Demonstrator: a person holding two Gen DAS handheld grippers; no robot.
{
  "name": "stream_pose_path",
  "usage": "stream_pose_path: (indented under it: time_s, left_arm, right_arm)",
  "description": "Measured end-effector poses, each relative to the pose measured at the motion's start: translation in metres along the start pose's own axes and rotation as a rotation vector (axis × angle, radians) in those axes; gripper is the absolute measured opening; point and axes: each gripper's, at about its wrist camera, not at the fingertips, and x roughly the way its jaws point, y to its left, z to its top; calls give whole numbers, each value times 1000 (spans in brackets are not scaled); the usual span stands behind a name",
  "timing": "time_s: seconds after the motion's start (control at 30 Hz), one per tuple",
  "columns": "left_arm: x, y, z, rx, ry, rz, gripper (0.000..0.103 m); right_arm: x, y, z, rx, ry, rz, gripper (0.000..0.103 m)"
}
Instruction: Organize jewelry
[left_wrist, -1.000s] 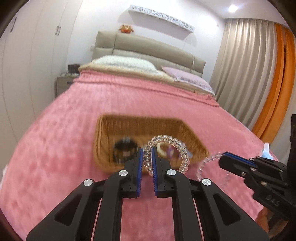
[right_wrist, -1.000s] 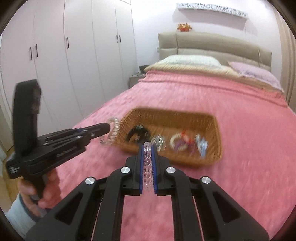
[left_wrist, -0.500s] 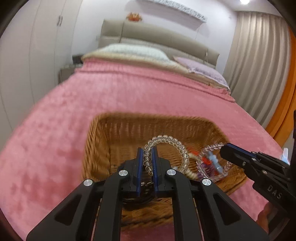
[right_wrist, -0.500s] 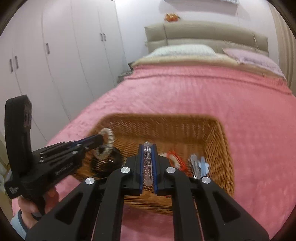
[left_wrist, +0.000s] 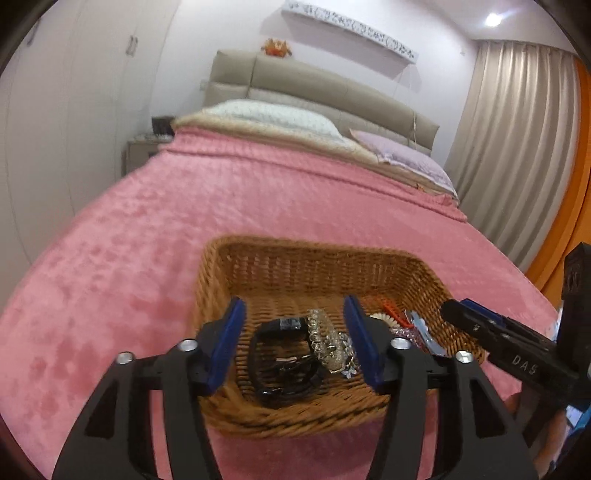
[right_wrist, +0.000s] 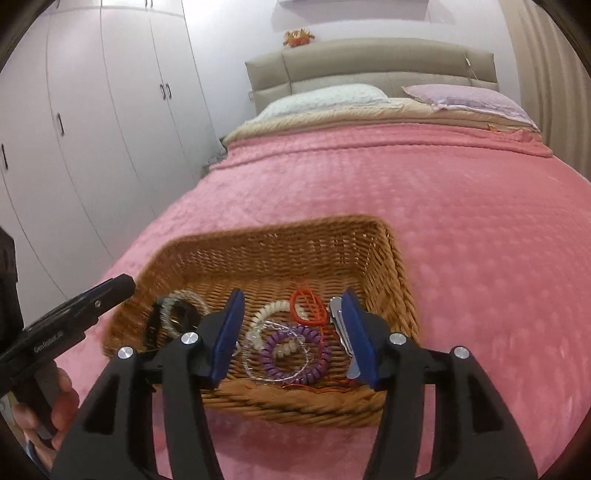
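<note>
A wicker basket (left_wrist: 325, 258) (right_wrist: 280, 236) sits on the pink bed. My left gripper (left_wrist: 293, 338) is open above its left part, over a clear bead bracelet (left_wrist: 328, 341) lying on a black band (left_wrist: 284, 363). My right gripper (right_wrist: 290, 334) is open above its right part, over a thin clear bracelet (right_wrist: 255, 363), a purple coil tie (right_wrist: 295, 356), a white coil tie (right_wrist: 266, 314) and an orange one (right_wrist: 308, 306). The bead bracelet also shows in the right wrist view (right_wrist: 184, 306). Each gripper shows in the other's view: the right one (left_wrist: 495, 332) and the left one (right_wrist: 74, 310).
Silver and blue hair clips (right_wrist: 341, 325) lie at the basket's right end. The pink bedspread (left_wrist: 221, 206) spreads all around. Pillows (left_wrist: 273, 114) and headboard lie far off. White wardrobes (right_wrist: 92, 110) stand at the left, curtains (left_wrist: 517, 147) at the right.
Both grippers have opened and let go of their bracelets, which now lie in the basket. Both grippers have moved closer over the basket.
</note>
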Motion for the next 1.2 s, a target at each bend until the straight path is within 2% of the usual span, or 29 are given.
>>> stream_pose_path:
  time_s: [0.07, 0.13, 0.17, 0.27, 0.33, 0.43, 0.5, 0.63, 0.8, 0.97, 1.2]
  left_arm:
    - [-16, -4, 0, 10, -58, 39, 79]
    - [-39, -8, -2, 28, -119, 57, 84]
    - [-52, -11, -4, 38, -146, 65, 89]
    - [-82, -16, -14, 52, -206, 84, 95]
    - [-100, -16, -31, 58, -199, 94, 95]
    - [-117, -10, -59, 43, -180, 135, 95]
    - [-127, -7, -75, 33, -194, 184, 95]
    - [-143, -8, -87, 54, -251, 263, 95]
    - [-152, -18, -97, 97, -298, 315, 95]
    - [-153, -27, -104, 141, -303, 313, 95]
    - [-149, -22, -105, 122, -287, 298, 95]
  right_arm:
    - [-14, 2, 3, 14, -33, 3, 51]
    - [-29, 8, 3, 0, -64, -4, 51]
    - [-40, 14, 2, -19, -88, -17, 51]
    - [-68, 28, -10, -67, -139, -60, 62]
    - [-84, 34, -28, -88, -159, -73, 72]
    - [-97, 45, -57, -132, -168, -114, 73]
    - [-104, 52, -72, -139, -170, -112, 73]
    - [-120, 61, -92, -146, -223, -131, 79]
    - [-131, 66, -107, -165, -277, -171, 80]
    - [-122, 66, -111, -168, -254, -184, 81]
    - [-121, 64, -115, -167, -242, -179, 81]
